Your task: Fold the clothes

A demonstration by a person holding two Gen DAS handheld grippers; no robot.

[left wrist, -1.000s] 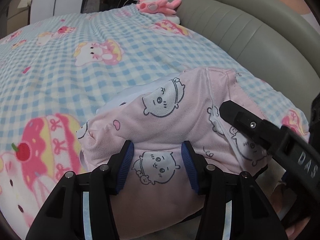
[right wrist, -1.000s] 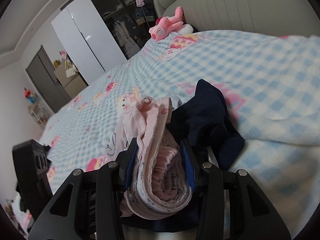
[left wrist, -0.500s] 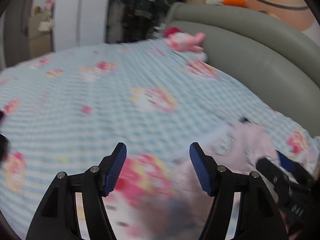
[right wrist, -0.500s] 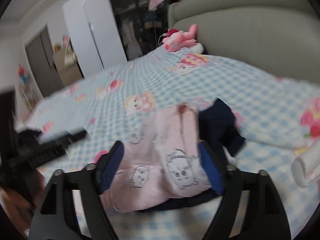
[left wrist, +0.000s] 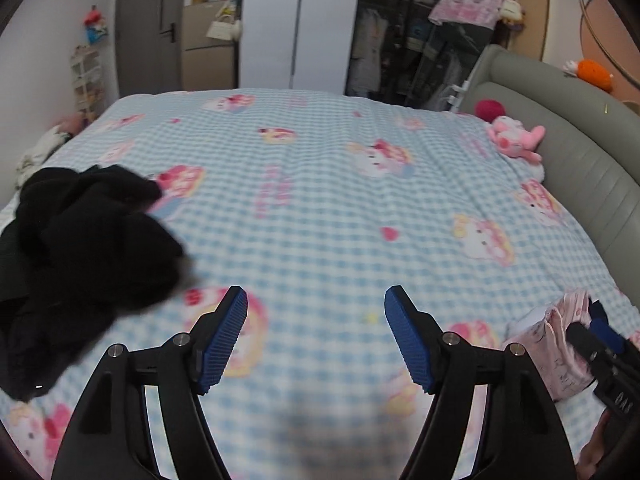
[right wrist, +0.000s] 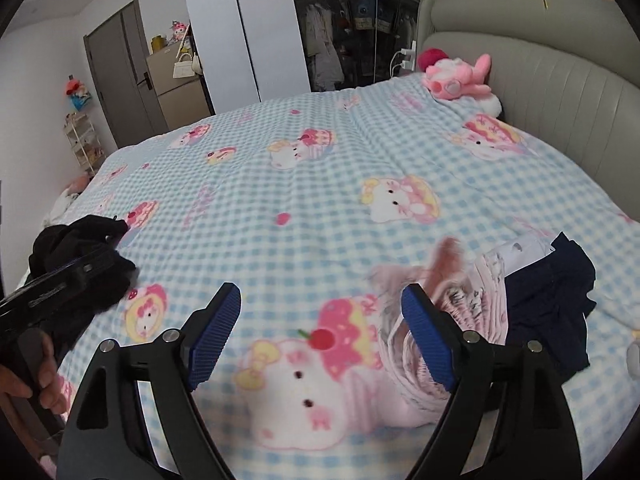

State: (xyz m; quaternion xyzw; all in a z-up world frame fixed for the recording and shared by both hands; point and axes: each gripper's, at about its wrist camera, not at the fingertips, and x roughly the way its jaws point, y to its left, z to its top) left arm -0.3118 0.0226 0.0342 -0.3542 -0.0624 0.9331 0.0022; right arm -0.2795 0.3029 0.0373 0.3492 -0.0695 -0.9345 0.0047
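Observation:
A folded pink garment (right wrist: pixel 460 316) with cartoon prints lies on the bed beside a dark navy garment (right wrist: pixel 548 300); the pink garment also shows at the right edge of the left wrist view (left wrist: pixel 548 340). A crumpled black garment (left wrist: pixel 80 248) lies at the left, also in the right wrist view (right wrist: pixel 80 256). My left gripper (left wrist: pixel 316 332) is open and empty over the blanket, right of the black garment. My right gripper (right wrist: pixel 320 332) is open and empty, its right finger just in front of the pink garment.
The bed carries a blue checked blanket (left wrist: pixel 320 184) with cartoon prints. A grey padded headboard (left wrist: pixel 580 148) runs along the right. A pink plush toy (right wrist: pixel 456 76) lies at the far corner. Wardrobes and a door stand beyond the bed.
Both grippers have let go of the pink garment, opened wide and pulled back. The left one has swung left toward the black garment.

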